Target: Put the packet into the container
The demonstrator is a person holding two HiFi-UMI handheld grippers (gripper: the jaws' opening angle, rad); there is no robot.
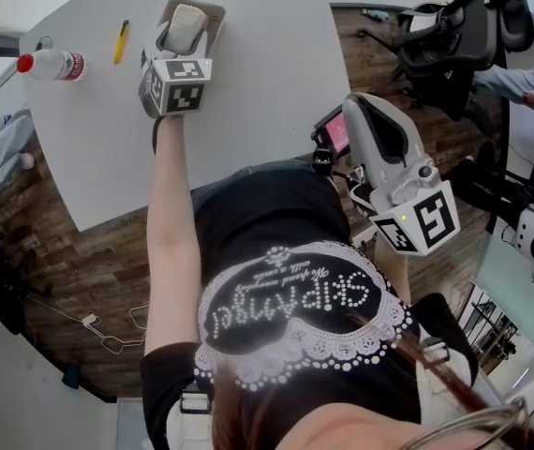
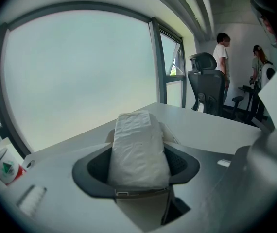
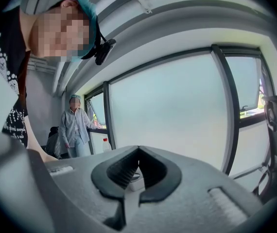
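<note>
A white packet [image 1: 188,22] [image 2: 137,149] sits between the jaws of my left gripper [image 1: 189,41] [image 2: 139,152], which press on both of its sides. It is held over a shallow tan container [image 1: 215,9] at the far side of the white table [image 1: 267,73]. The container's rim [image 2: 173,136] shows just behind the packet. My right gripper [image 1: 365,111] [image 3: 138,152] hangs off the table beside the person's body. Its fingertips meet and nothing is between them.
A water bottle with a red cap [image 1: 53,64] [image 2: 5,168] lies at the table's left end, with a yellow pen [image 1: 120,40] near it. A black office chair [image 1: 454,36] stands to the right. People stand in the background [image 2: 222,57] [image 3: 75,130].
</note>
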